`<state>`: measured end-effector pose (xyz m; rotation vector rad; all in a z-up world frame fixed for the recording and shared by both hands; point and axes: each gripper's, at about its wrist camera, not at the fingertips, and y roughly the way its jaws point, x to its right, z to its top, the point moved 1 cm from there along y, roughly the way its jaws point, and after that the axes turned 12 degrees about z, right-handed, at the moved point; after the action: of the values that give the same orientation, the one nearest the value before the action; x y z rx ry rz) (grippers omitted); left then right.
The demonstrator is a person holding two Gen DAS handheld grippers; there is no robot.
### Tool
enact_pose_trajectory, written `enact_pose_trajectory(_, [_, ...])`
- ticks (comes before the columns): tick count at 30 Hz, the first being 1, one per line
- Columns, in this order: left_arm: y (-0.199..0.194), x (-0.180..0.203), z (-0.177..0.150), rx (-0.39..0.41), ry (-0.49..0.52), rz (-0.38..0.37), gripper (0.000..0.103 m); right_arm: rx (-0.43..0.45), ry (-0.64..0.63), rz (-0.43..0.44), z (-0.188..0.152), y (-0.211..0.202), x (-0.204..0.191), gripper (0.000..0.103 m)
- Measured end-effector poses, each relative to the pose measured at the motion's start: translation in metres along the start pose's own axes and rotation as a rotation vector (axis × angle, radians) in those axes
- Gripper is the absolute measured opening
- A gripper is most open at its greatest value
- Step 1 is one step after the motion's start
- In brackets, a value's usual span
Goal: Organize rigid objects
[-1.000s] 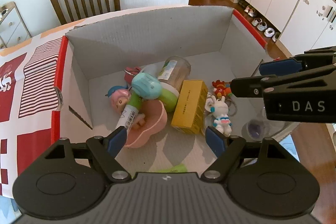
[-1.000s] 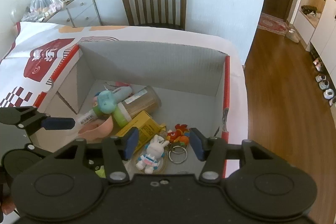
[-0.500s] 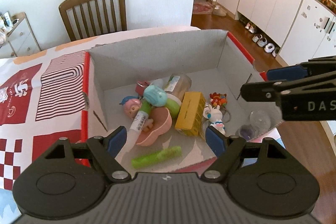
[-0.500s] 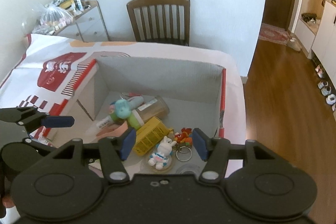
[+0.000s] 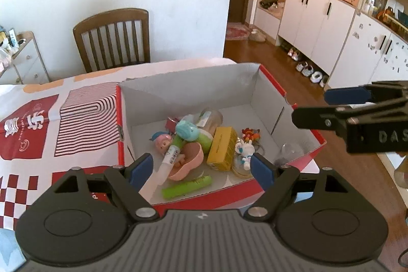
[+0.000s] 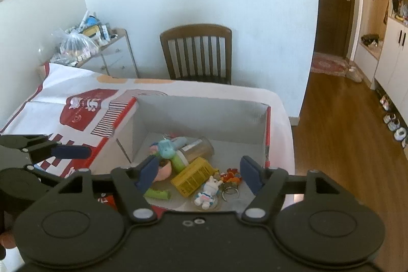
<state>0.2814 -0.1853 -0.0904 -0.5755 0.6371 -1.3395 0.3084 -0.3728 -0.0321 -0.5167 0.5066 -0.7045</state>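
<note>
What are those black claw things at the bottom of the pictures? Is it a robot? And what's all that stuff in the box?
No robot: a person holds a pinching tool in each hand, with a camera on each one. One picture looks along the left gripper, the other along the right gripper. Both are open and hold nothing; the right one's jaws have just been opening. Below them a cardboard box sits on a table. Inside lie a yellow carton, a rabbit keychain, a green tube, a pink cup and other small toys.

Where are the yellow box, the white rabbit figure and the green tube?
yellow box (image 5: 221, 147), left wrist view, top face
white rabbit figure (image 5: 244, 151), left wrist view, body
green tube (image 5: 187, 186), left wrist view, mid-length
</note>
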Motion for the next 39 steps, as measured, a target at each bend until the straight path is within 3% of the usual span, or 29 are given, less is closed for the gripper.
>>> enact_pose_trajectory(7, [-0.018,-0.012,-0.001,0.035,-0.048,-0.025,0.085,0.079,-0.019,0.027,-0.007,-0.019,-0.016,0.092])
enact_pose_trajectory(12, [-0.031,-0.016,-0.001,0.077,-0.058,-0.026,0.102,0.160,-0.018,0.008,-0.015,-0.033,-0.021,0.103])
enact_pose_trajectory(25, [-0.056,-0.018,-0.008,0.139,-0.054,-0.039,0.102,0.215,0.003,-0.008,-0.035,-0.053,-0.034,0.103])
enact_pose_trajectory(39, [-0.068,-0.016,-0.012,0.152,-0.039,-0.030,0.102,0.221,0.033,-0.027,-0.042,-0.064,-0.040,0.103])
